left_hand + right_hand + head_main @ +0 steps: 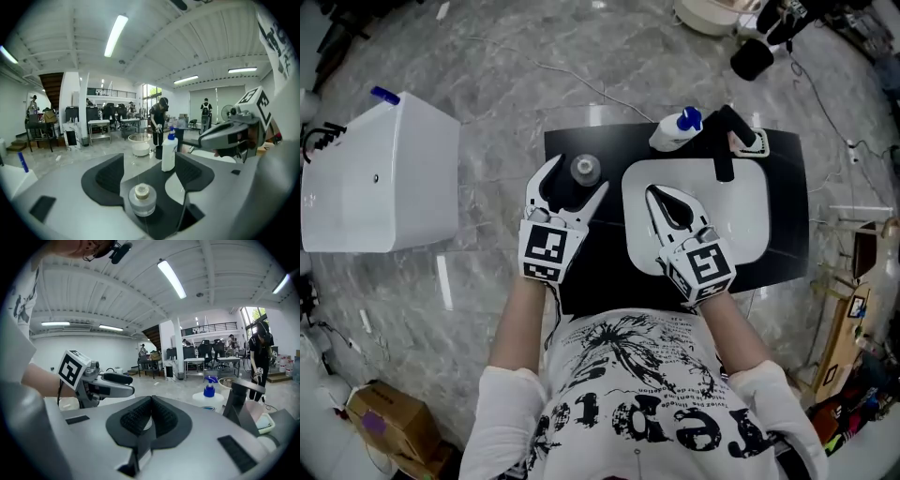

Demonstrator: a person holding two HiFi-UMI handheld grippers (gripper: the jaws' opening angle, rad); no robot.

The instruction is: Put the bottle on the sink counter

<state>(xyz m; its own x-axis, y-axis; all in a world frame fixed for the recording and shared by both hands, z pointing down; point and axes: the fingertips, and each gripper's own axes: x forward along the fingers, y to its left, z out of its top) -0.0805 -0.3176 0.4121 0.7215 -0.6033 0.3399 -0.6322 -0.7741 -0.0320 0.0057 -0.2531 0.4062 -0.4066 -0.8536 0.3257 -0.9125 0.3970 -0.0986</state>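
A small clear bottle (585, 170) with a grey cap stands upright on the black sink counter (783, 202), left of the white basin (750, 211). My left gripper (578, 174) is open, one jaw on each side of the bottle and neither pad touching it. In the left gripper view the bottle (142, 199) stands deep between the jaws of that gripper (149, 161). My right gripper (654, 191) hovers over the basin, shut and empty; in its own view the right gripper (151, 399) has its pads pressed together.
A white bottle with a blue cap (675, 129) stands at the counter's back edge beside the black faucet (727, 141). A large white container (380, 178) sits on the marble floor to the left. A cardboard box (389, 417) lies at the lower left.
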